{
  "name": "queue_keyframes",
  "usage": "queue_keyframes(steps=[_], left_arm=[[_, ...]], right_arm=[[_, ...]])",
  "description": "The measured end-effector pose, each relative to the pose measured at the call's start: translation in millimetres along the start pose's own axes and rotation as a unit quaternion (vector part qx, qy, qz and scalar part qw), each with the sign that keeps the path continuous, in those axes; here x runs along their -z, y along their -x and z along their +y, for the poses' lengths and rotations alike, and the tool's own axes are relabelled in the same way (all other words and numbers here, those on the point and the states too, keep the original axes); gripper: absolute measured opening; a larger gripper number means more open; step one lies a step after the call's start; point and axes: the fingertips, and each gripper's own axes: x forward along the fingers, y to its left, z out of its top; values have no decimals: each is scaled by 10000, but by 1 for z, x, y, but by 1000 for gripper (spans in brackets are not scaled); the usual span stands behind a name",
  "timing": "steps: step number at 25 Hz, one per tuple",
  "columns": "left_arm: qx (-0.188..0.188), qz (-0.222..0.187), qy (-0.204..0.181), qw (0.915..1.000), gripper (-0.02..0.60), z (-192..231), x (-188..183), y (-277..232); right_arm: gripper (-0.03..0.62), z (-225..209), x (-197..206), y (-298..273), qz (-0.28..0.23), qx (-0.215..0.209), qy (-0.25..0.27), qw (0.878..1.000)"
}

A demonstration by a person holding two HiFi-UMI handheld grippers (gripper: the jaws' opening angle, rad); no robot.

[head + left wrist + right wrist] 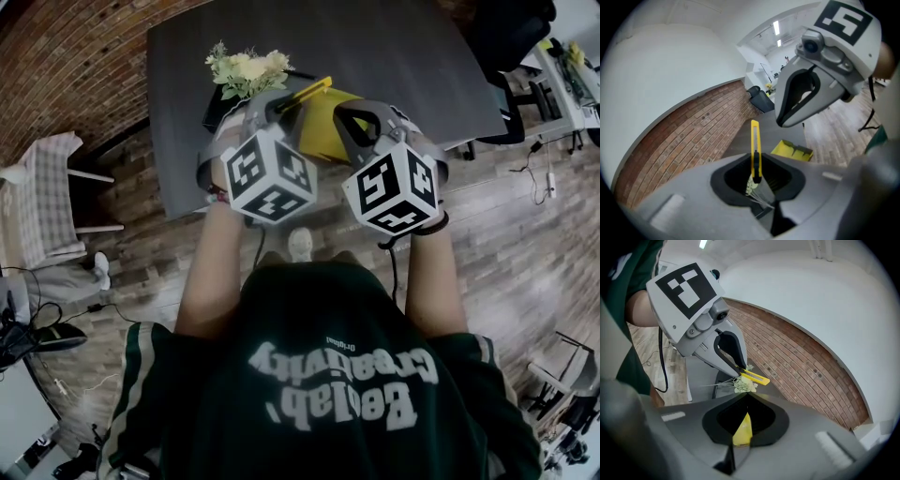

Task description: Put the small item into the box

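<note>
While the person in the dark green shirt (319, 375) stands at the near edge, both arms reach forward and the two marker cubes (272, 175) sit side by side, close together; the left hand-held gripper (738, 370) is clamped on a slim yellow cutter (755, 145), which stands up between its jaws with its far end poking out past the tips; the cutter is held in the air, near the yellow box (792, 150) and not inside it; the right hand-held gripper (780, 123) has its jaws drawn together at the tips with nothing gripped, and the yellow of the box shows only through the slot between them; from the left gripper view its tip hangs just above the box's near corner, a small gap between them; the box sits open on the dark grey worktop (394, 56), flaps raised; just beyond the left hand-held gripper lies a bunch of pale flowers (248, 70) on a black tray, stems pointing toward the person; the wood floor (506, 234) spreads on either side of the worktop; a chair with a checked cloth (42, 187) stands off to the left; a brick wall (66, 56) closes the far left corner.
</note>
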Motion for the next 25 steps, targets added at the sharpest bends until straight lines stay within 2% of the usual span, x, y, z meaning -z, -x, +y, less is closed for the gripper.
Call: queue_keyframes(steps=[12,25], left_arm=[[288,-170,-200,9992,67,4,-2,-24],[470,-168,-269,9984,67,-7,-5,-41]], right_arm=[[6,-12,6,-17,171,196,-163,9995],[6,-11,26,-21,300,74,-218,9993]])
